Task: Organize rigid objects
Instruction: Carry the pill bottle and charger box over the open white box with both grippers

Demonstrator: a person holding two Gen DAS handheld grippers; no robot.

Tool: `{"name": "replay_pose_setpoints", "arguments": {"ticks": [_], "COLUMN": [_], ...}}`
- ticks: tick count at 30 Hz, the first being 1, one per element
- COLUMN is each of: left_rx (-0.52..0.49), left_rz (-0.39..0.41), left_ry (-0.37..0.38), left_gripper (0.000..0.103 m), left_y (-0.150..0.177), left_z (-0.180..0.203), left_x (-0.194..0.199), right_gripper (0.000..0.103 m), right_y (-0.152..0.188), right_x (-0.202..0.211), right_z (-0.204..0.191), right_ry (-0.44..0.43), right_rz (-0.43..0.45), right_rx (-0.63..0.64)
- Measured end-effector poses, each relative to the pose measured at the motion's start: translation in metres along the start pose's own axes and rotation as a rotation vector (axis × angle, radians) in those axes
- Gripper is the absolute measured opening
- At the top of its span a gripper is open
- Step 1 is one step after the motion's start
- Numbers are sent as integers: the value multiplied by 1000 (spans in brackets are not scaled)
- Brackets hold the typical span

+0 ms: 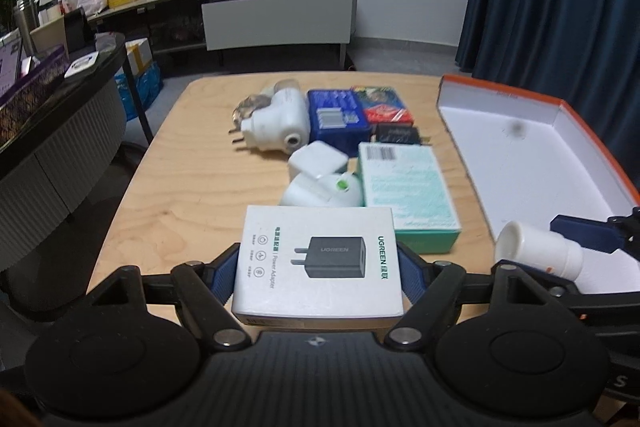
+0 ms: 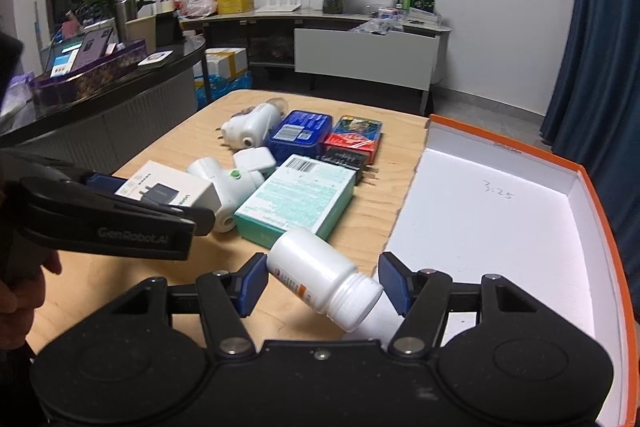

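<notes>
Between the blue pads of the left gripper sits a white charger box, printed with a dark plug adapter and green lettering; the pads press on both of its long sides, so it is firmly grasped. It hangs over the near end of the wooden table, just in front of a heap of other things. Touching its far edge are a round white plug with a green dot and a teal box with a barcode. Behind those lie a small white cube adapter, a larger white plug with metal prongs, a dark blue case, a red and blue packet and a small black item, all close together.

To the right stands an open cardboard tray, orange outside and white inside, its floor bare apart from faint handwriting. The right gripper clamps a white pill bottle lying tilted, ribbed cap toward the right pad and over the tray's near left corner, base toward the left pad. Both grippers point down at a slant toward the table. In the right wrist view the left gripper shows from the side, with part of a hand at the picture's edge.
</notes>
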State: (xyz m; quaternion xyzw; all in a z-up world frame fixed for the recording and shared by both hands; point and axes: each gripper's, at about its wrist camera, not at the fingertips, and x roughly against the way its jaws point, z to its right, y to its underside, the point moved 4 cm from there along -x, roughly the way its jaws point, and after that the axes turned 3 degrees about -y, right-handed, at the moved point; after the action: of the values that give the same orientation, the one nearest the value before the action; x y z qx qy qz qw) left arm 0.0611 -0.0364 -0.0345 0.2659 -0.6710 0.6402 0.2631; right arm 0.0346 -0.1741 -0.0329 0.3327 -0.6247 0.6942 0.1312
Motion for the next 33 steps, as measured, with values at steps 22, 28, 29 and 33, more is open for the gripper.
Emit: {"name": "replay_pose_setpoints", "arguments": {"ticks": [22, 28, 29, 33], "left_rx": [-75, -102, -106, -123], "left_rz": [52, 55, 57, 63], "left_ry": [113, 136, 138, 151], "left_gripper": [79, 79, 79, 79], "left_y": [-23, -26, -27, -31], "left_z": [70, 87, 90, 101], "left_x": [15, 14, 14, 14], "right_gripper": [74, 74, 74, 74], "right_y": [3, 7, 7, 8], "right_x": [40, 50, 51, 55], "right_z": [65, 84, 87, 96], "right_ry": [179, 209, 214, 231], "right_rz": [11, 19, 21, 25], "right_rx": [-167, -205, -211, -229]}}
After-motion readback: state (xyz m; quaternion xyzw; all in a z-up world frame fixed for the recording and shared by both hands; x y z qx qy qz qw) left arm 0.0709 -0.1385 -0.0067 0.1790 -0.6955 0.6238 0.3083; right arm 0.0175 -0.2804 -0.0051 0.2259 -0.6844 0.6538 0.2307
